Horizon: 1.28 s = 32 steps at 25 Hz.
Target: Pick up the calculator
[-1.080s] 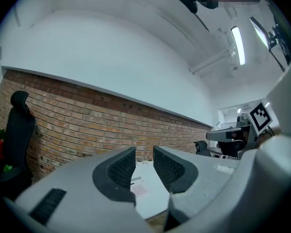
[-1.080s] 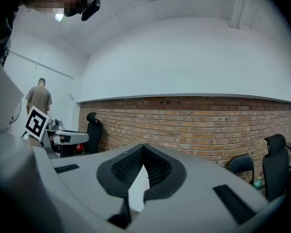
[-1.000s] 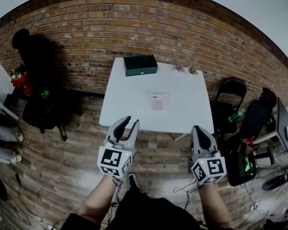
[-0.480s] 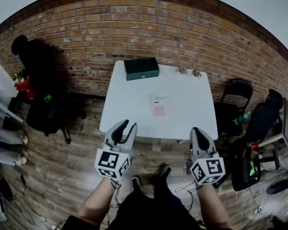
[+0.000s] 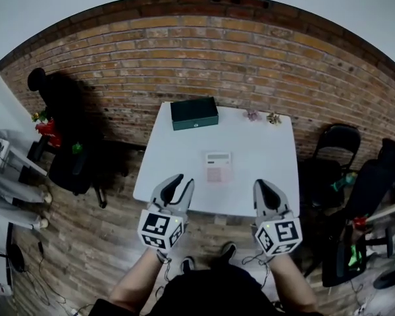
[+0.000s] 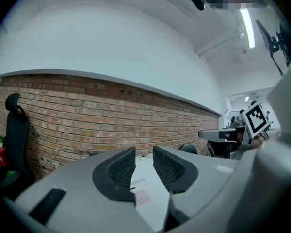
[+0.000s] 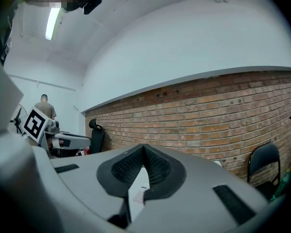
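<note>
The calculator (image 5: 218, 166), white with pink keys, lies flat near the middle of the white table (image 5: 178, 150). My left gripper (image 5: 182, 181) hovers at the table's near edge, left of the calculator, open with a narrow gap and nothing in it. My right gripper (image 5: 261, 185) hovers at the near edge to the calculator's right, shut with its tips touching and holding nothing. In the left gripper view the calculator (image 6: 141, 194) shows low between the jaws of the left gripper (image 6: 144, 160). The right gripper view shows the calculator (image 7: 137, 192) below the closed right gripper (image 7: 144, 149).
A dark green box (image 5: 194, 112) sits at the table's far left edge, and two small objects (image 5: 253, 115) lie at the far right. A brick wall (image 5: 210, 58) runs behind. A black office chair (image 5: 62, 120) stands to the left, folding chairs (image 5: 339, 143) to the right.
Both grippers have moved forward from over the wooden floor to the table's near edge. The table and calculator now appear closer. Neither gripper's jaws have changed.
</note>
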Available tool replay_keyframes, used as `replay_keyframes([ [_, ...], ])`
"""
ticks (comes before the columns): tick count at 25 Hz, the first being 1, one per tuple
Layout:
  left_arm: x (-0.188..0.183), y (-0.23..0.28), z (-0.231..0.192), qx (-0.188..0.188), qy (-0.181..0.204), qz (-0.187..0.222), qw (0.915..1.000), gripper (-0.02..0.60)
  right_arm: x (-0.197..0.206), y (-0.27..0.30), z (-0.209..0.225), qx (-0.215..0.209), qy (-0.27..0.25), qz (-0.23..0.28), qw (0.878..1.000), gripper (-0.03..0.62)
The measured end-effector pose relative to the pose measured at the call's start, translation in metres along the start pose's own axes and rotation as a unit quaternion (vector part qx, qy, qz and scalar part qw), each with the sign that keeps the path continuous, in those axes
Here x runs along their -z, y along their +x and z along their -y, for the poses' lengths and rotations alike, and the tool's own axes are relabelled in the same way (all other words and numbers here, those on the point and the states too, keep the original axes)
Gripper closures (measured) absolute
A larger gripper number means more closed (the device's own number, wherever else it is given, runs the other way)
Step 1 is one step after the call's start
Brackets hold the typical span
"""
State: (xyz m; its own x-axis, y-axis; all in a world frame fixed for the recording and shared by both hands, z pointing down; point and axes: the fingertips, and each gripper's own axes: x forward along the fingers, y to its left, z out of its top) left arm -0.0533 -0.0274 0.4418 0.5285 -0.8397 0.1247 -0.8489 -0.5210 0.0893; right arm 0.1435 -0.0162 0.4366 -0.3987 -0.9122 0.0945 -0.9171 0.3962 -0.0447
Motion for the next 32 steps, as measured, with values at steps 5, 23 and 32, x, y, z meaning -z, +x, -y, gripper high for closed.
replay_keyframes([
  [5, -0.004, 0.04, 0.011, -0.023, 0.0, -0.007, 0.9997, 0.469, -0.003, 0.021, 0.047, -0.021, 0.004, 0.003, 1.0, 0.589],
  [23, 0.041, 0.13, -0.057, -0.047, -0.019, -0.079, 0.9955, 0.469, 0.03, 0.133, 0.083, -0.059, 0.029, -0.055, 0.996, 0.589],
  [32, 0.108, 0.199, -0.106, 0.053, -0.045, -0.157, 0.9852, 0.47, 0.012, 0.201, 0.08, 0.0, 0.025, -0.061, 0.998, 0.589],
])
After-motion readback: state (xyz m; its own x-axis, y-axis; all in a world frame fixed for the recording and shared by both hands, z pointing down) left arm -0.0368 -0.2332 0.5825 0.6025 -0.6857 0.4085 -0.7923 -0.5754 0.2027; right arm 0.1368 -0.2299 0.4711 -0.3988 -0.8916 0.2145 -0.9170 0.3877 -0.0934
